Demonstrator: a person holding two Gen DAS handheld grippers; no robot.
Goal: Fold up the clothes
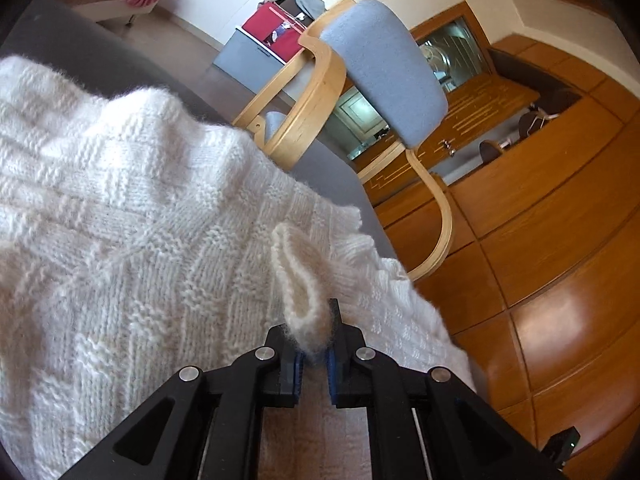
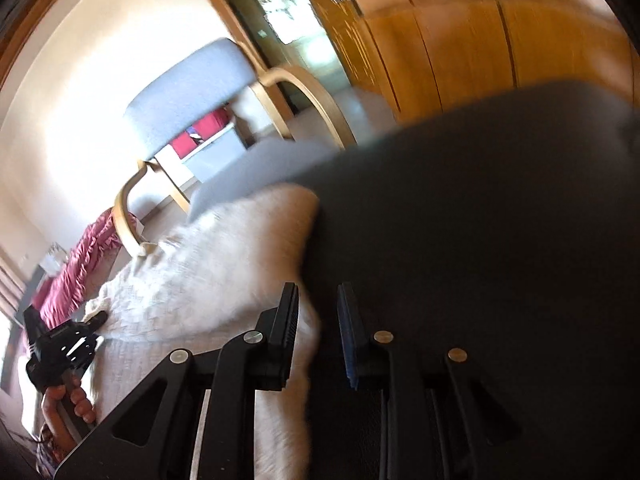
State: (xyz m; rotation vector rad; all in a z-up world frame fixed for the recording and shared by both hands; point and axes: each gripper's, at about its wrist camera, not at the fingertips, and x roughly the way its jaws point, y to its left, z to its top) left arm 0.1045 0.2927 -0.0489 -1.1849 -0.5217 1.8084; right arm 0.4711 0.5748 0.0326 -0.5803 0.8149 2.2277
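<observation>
A white knitted sweater (image 1: 120, 220) lies spread on a dark grey surface (image 1: 100, 60). My left gripper (image 1: 310, 332) is shut on a small upright fold of the sweater's edge, which sticks up between the blue pads. In the blurred right wrist view, the sweater (image 2: 208, 272) lies to the left on the grey surface (image 2: 480, 220). My right gripper (image 2: 318, 304) hovers over the sweater's right edge with a narrow gap between its jaws; no cloth is pinched. The left gripper (image 2: 98, 318), held by a hand (image 2: 66, 400), grips the sweater's far left edge.
A wooden-framed chair with a grey-blue cushion (image 1: 384, 68) stands just beyond the surface. Wooden wardrobe doors (image 1: 540, 260) fill the right side. A red bag on a grey box (image 1: 272, 32) sits by the far wall. Maroon bedding (image 2: 76, 268) lies at the left.
</observation>
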